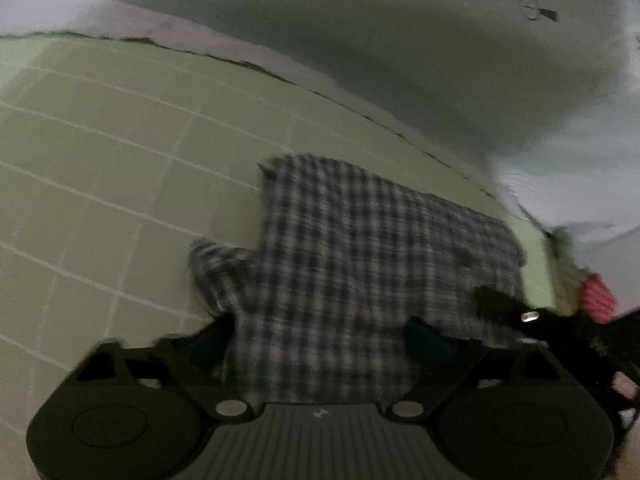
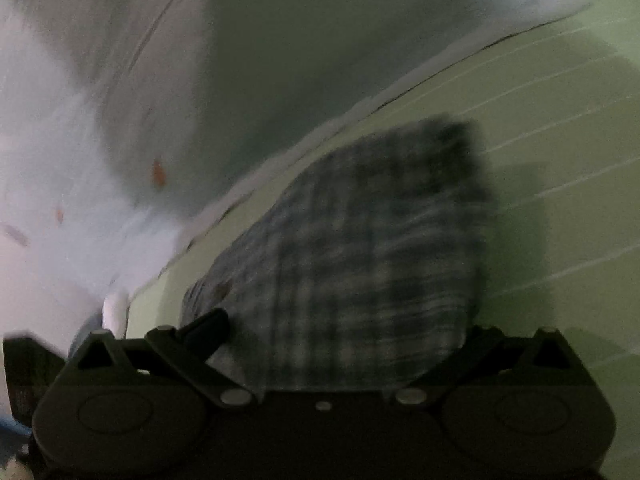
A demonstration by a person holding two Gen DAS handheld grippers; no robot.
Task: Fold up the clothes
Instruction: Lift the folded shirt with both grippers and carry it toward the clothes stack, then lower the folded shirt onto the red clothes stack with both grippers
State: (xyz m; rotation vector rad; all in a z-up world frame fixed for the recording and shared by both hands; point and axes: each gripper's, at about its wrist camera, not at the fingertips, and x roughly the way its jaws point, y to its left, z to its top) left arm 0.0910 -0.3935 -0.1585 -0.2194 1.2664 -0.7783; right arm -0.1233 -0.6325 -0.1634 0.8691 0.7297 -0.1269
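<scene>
Green gridded mat [image 1: 100, 152], plaid garment [image 1: 360, 264] (blurred) draped between both claws, left claw [image 1: 316, 344], right claw [image 2: 340, 344] gripping it.

Likely a bedroom in a home, though both views are blurred. Pale green bedsheet with thin white grid lines [image 1: 120, 152] covers a wide soft surface, its edge meeting a plain grey-white painted wall [image 1: 400, 40]. Blue-and-white checked cotton garment [image 1: 360, 248] on it; pink ribbed item [image 1: 598, 298] at the margin.
</scene>
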